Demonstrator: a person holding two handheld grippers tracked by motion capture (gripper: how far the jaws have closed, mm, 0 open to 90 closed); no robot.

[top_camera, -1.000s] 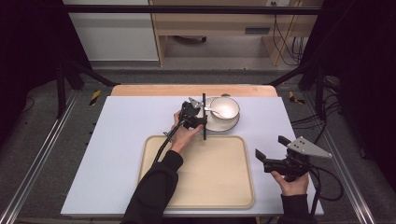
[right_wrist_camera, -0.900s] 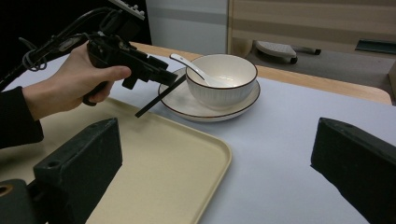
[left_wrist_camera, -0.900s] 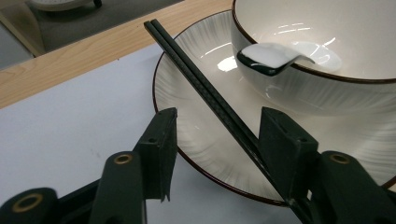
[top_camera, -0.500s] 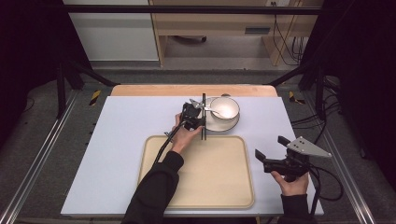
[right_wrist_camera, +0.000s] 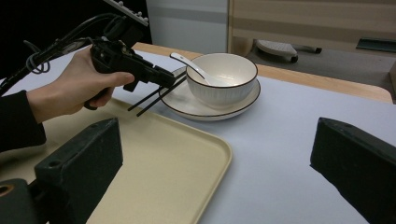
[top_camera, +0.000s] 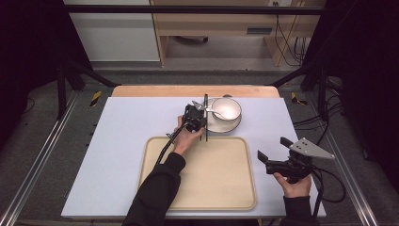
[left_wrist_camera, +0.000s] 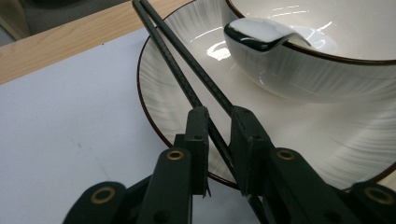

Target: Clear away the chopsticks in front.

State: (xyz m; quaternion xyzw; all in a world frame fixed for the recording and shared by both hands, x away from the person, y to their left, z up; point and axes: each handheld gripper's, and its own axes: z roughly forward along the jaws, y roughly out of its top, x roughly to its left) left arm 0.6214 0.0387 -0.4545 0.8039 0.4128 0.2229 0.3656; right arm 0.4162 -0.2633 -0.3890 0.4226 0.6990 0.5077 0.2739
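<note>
A pair of black chopsticks [left_wrist_camera: 187, 51] runs across the left rim of a white plate [left_wrist_camera: 187, 84]. My left gripper [left_wrist_camera: 219, 116] is shut on them near their middle. A white bowl [top_camera: 227, 108] stands on the plate [top_camera: 230, 126], with a white spoon [top_camera: 214, 110] leaning in it, handle to the left. In the high view the left gripper [top_camera: 201, 118] holds the chopsticks [top_camera: 205, 117] just left of the plate. Whether they touch the rim I cannot tell. My right gripper [top_camera: 273, 148] hovers open near the table's front right, nothing between its jaws.
A beige tray [top_camera: 202, 174] lies empty at the front middle, its far edge just short of the plate. The table has a pale mat [top_camera: 127, 132] and a wooden strip [top_camera: 155, 91] along its far edge. Dark stands and cables flank the table.
</note>
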